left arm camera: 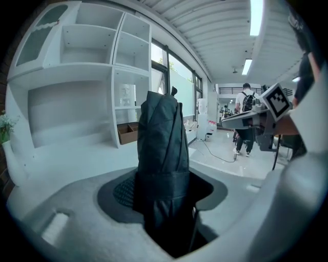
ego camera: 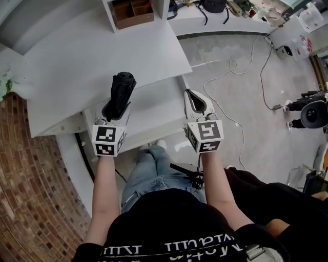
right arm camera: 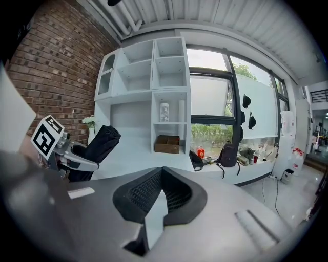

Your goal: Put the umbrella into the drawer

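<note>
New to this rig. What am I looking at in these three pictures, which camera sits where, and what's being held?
There is no robot here. A person holds a hand-held gripper in each hand, and the marker cubes are part of those grippers. The head view looks down from the person's head. The other two views ride on the grippers and look along their jaws. The left hand-held gripper is clamped on a folded black umbrella. The right hand-held gripper is shut and empty. Both hang in front of a white desk, over what looks like an open drawer. A brown box sits in a shelf compartment behind.
</note>
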Demonstrator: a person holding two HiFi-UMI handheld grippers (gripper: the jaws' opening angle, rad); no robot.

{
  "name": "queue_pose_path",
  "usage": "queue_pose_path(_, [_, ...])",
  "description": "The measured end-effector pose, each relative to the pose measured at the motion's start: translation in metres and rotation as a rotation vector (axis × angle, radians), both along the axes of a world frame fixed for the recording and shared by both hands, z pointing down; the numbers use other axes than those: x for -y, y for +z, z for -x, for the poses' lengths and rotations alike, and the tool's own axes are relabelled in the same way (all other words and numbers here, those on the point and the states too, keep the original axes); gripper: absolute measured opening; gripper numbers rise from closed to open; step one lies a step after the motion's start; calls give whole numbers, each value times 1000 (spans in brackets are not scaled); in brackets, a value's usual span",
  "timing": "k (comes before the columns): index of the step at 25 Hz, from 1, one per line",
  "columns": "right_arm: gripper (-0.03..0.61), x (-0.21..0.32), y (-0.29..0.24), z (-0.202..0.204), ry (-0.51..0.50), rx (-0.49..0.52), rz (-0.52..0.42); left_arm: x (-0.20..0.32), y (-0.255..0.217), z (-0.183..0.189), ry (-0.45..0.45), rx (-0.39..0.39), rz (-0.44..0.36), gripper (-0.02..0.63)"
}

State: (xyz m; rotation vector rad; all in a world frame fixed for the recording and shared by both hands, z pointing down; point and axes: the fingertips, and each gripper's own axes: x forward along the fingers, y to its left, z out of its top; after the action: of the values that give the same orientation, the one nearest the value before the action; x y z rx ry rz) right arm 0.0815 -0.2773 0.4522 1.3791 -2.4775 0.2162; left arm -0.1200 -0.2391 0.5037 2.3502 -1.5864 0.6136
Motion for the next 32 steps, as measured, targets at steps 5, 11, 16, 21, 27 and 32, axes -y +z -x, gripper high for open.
queue_pose_path(5, [5, -3, 15, 2, 27, -12, 31, 0, 28, -6, 56, 2, 69, 242])
queue_pose_path(11, [5, -5, 33, 7, 33, -34, 73, 3, 59, -12, 115, 14, 147, 242])
queue_pose_path(16, [5, -5, 55, 12, 12, -71, 130, 7, 91, -17, 160, 37, 228, 244])
queue_pose_path(21, [5, -8, 77, 17, -3, -94, 189, 5, 125, -25, 232, 91, 320, 244])
queue_pose_path(27, [5, -6, 94, 20, -2, -97, 235, 6, 160, -40, 320, 143, 416, 245])
queue_pose_path(32, [5, -8, 106, 19, 9, -95, 265, 7, 186, -53, 401, 187, 471, 245])
